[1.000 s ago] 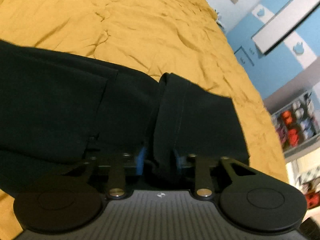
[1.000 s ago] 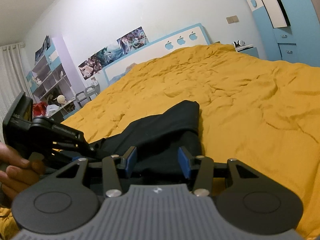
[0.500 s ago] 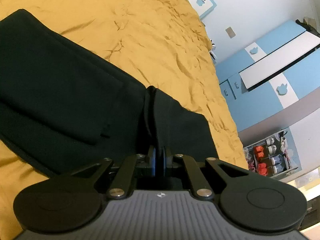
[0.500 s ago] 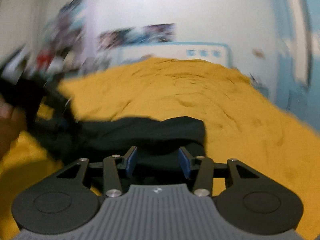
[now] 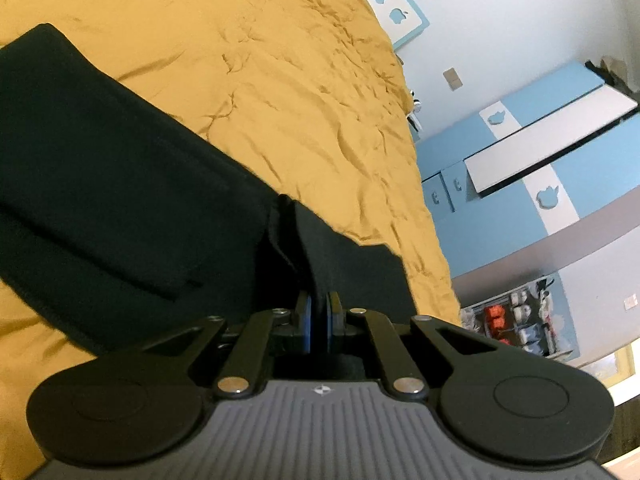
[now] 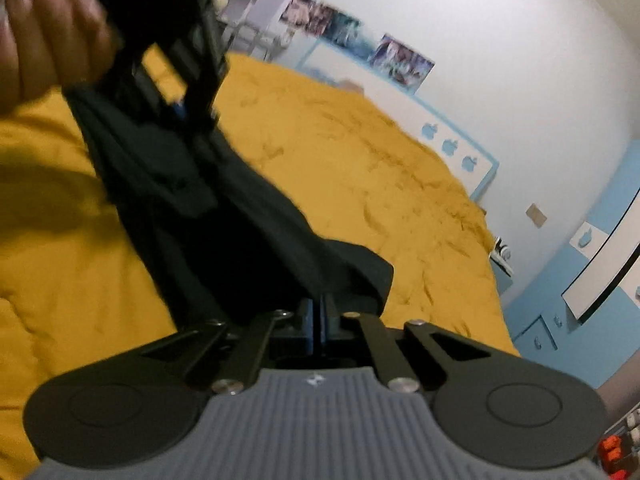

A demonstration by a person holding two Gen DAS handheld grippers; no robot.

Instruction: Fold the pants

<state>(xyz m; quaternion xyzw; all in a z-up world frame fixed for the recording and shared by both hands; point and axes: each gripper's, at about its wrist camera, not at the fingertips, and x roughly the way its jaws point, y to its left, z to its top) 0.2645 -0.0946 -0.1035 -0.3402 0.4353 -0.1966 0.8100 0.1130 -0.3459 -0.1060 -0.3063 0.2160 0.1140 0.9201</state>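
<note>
Black pants (image 5: 120, 184), doubled over; rumpled mustard bedspread (image 5: 280, 80) beneath.

Right gripper (image 6: 320, 322) just closed, pinching black pants (image 6: 240, 232) over yellow bedspread (image 6: 360, 152); left gripper (image 6: 180, 114) in hand (image 6: 44, 36), upper left, gripping same pants.
</note>
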